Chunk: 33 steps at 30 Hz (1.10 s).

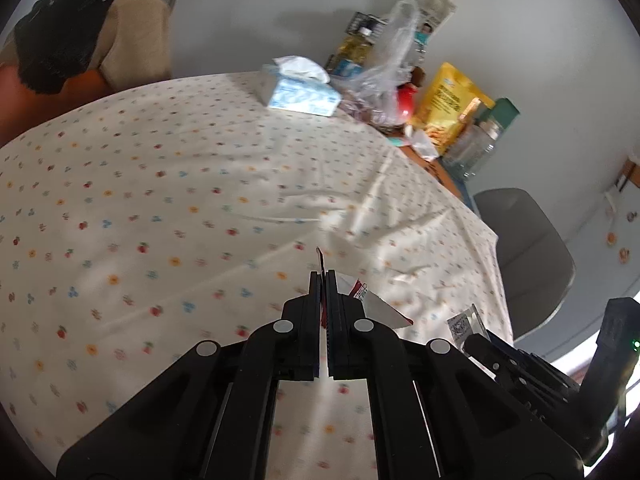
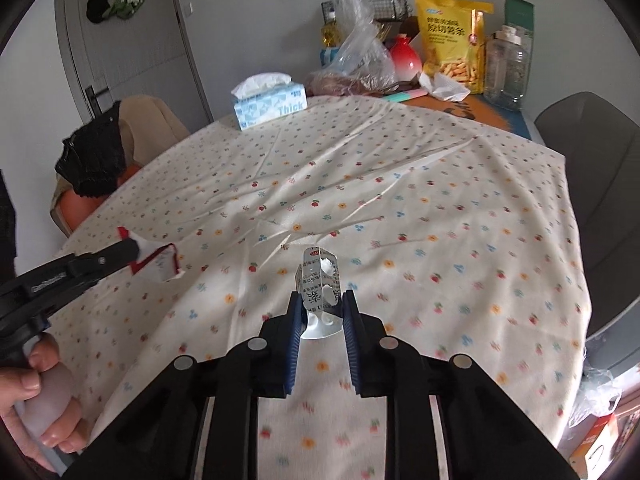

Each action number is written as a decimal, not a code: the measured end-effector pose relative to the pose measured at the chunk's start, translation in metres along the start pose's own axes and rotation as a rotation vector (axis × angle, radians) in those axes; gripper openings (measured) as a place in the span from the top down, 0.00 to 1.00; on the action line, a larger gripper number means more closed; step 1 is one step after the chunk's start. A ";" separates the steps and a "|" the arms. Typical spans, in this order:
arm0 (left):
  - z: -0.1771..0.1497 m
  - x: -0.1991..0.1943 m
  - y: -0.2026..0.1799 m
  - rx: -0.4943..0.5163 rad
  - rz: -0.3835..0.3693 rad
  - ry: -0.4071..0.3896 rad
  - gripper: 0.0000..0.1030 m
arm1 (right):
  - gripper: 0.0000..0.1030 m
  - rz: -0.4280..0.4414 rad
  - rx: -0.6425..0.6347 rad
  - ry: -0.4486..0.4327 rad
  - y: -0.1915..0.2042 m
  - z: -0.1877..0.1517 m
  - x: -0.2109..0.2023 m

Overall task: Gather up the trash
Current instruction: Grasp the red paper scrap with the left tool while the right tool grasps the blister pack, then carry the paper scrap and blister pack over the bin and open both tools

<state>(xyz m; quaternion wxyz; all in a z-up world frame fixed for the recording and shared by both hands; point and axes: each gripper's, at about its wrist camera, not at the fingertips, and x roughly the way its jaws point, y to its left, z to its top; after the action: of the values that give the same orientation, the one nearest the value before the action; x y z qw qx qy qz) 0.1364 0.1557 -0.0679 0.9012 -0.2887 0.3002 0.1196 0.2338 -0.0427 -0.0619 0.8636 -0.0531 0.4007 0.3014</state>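
Setting: floral tablecloth (image 2: 400,208) covers the table in front of you, with a pale wall behind and a grey door at the far left of the right wrist view.
Left gripper: your left gripper (image 1: 323,276) has its jaws pressed nearly together on a red-and-white wrapper (image 1: 380,308); the torn piece sticks out to the right of the fingers and hangs above the cloth.
Same wrapper, other view: from the right wrist camera the red-and-white wrapper (image 2: 160,266) shows at the tip of the left gripper (image 2: 134,250), over the cloth's left part.
Right gripper: your right gripper (image 2: 322,300) has its blue-padded jaws set narrowly around a clear printed wrapper (image 2: 318,284), which stands upright between the pads.
Left hand: your hand (image 2: 36,408) grips the left tool's handle at the lower left edge.
Far side of table: tissue box (image 2: 270,102), clear plastic bag (image 2: 356,52), red vase (image 2: 405,60), yellow snack bag (image 2: 452,36) and a clear jar (image 2: 506,68) stand grouped along the back.
Seating: grey chair (image 2: 596,184) sits beside the table's right edge.
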 end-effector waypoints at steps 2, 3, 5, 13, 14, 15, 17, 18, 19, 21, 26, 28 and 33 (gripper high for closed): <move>-0.004 -0.002 -0.013 0.026 -0.021 0.005 0.97 | 0.80 0.005 0.009 -0.019 -0.003 -0.005 -0.013; -0.006 -0.003 -0.019 0.037 -0.030 0.008 0.97 | 0.80 0.007 0.014 -0.029 -0.005 -0.008 -0.021; -0.010 -0.003 -0.034 0.064 -0.048 0.017 0.97 | 0.80 0.013 0.031 -0.044 -0.010 -0.013 -0.033; -0.031 0.000 -0.089 0.155 -0.102 0.054 0.97 | 0.80 -0.006 0.119 -0.106 -0.045 -0.034 -0.078; -0.034 0.000 -0.097 0.169 -0.110 0.058 0.97 | 0.80 -0.009 0.132 -0.113 -0.050 -0.037 -0.084; -0.037 0.000 -0.104 0.182 -0.116 0.062 0.97 | 0.80 -0.010 0.141 -0.118 -0.055 -0.040 -0.088; -0.044 0.001 -0.119 0.209 -0.130 0.073 0.97 | 0.80 -0.012 0.160 -0.126 -0.065 -0.046 -0.096; -0.048 0.002 -0.127 0.223 -0.139 0.080 0.97 | 0.80 -0.014 0.173 -0.131 -0.070 -0.049 -0.100; -0.053 0.002 -0.136 0.240 -0.149 0.088 0.97 | 0.80 -0.016 0.190 -0.137 -0.077 -0.054 -0.105; -0.061 0.004 -0.151 0.269 -0.167 0.101 0.97 | 0.80 -0.029 0.220 -0.149 -0.090 -0.062 -0.114; -0.086 0.012 -0.186 0.334 -0.203 0.145 0.97 | 0.80 -0.085 0.269 -0.177 -0.120 -0.085 -0.137; -0.095 0.013 -0.198 0.359 -0.213 0.159 0.97 | 0.80 -0.113 0.295 -0.179 -0.135 -0.096 -0.146; -0.121 0.019 -0.232 0.420 -0.241 0.198 0.97 | 0.79 -0.176 0.364 -0.173 -0.172 -0.128 -0.162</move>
<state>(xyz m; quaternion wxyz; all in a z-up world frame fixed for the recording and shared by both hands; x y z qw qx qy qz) 0.1840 -0.1020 -0.0545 0.9154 -0.1392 0.3685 -0.0823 0.1654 -0.3024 -0.0558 0.9131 0.0948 0.3667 0.1512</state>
